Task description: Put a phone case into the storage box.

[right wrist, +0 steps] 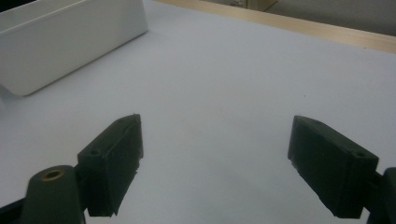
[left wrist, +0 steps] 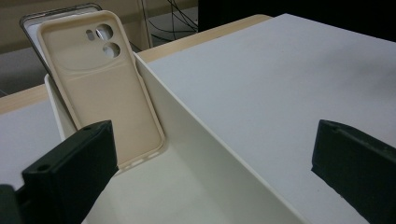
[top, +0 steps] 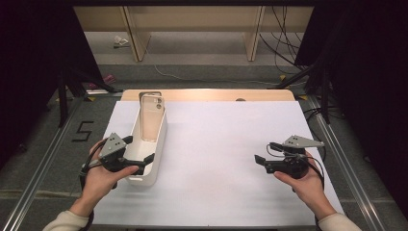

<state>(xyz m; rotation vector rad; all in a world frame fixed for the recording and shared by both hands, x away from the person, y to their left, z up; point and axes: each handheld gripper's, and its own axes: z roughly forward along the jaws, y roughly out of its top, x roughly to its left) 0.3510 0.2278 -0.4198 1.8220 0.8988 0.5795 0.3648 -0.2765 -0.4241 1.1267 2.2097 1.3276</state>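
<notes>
From the high view, your left gripper [top: 140, 150] sits at the near end of the bin [top: 159, 144], its jaws spread wide and straddling the bin's near right wall, one over the inside and one outside; whether either touches the wall I cannot tell. The beige case [top: 153, 118] stands tilted inside the bin, leaning against its far end, with a darker-rimmed case [top: 150, 94] just behind it. Your right gripper [top: 265, 153] is well apart from the bin, off to its right over the white sheet [top: 216, 144], jaws parted and holding nothing. In the left gripper view, your two black jaws stand far apart with the bin's wall running up between them; the left one hangs over the bin's inside, near the lower edge of the beige case [left wrist: 100, 88] but not touching it, and the right one is over the sheet [left wrist: 280, 84]. In the right gripper view, your jaws are spread wide above bare sheet [right wrist: 219, 79], gripping nothing, and the bin [right wrist: 65, 42] lies well beyond them at upper left.
</notes>
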